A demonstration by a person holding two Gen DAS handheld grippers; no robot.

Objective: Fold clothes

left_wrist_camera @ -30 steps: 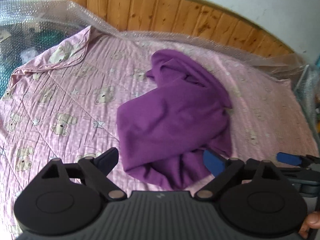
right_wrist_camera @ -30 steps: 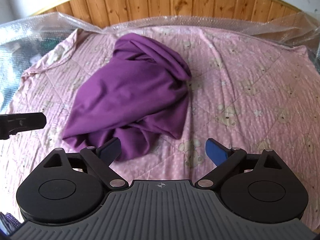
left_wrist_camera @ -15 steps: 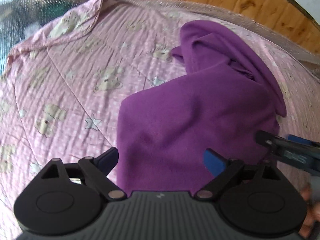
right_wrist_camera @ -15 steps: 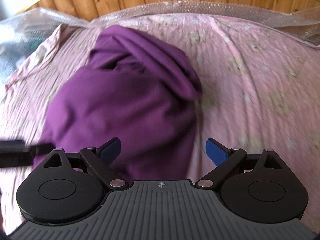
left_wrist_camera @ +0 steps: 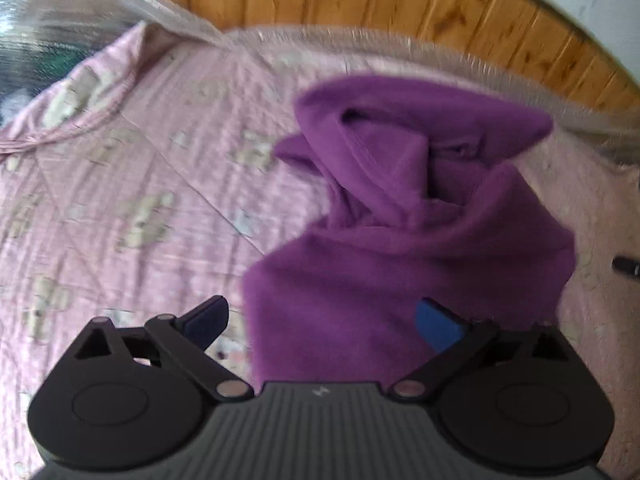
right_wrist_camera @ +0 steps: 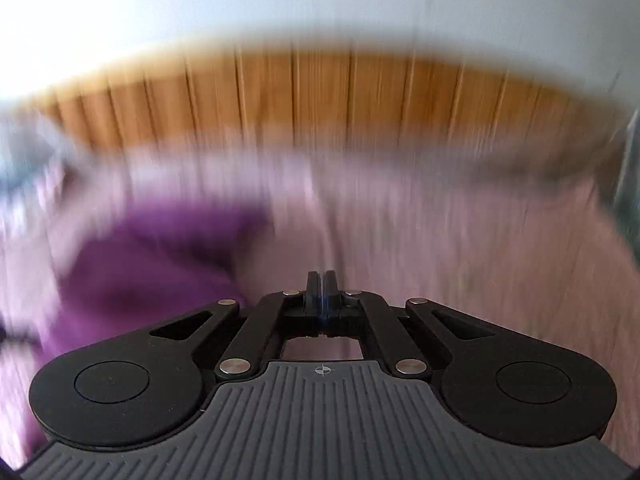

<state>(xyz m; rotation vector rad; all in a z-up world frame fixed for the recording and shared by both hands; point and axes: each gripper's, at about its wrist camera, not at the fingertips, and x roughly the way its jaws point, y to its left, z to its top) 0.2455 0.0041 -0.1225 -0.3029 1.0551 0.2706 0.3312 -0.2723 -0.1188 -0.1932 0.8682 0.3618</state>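
A crumpled purple garment lies bunched on the pink bear-print bedsheet. My left gripper is open, close above the garment's near edge, which runs between its blue fingertips. In the right wrist view, heavily blurred, my right gripper is shut with nothing between its pads; the purple garment lies to its left and pink sheet is ahead of it. A dark tip of the right gripper shows at the right edge of the left wrist view.
A wooden headboard runs along the far side of the bed, with bubble wrap draped over its left end. A folded-back sheet corner lies at the far left.
The right gripper has closed from open and swung up and to the right, off the garment. The left gripper has moved forward over the garment, staying open.
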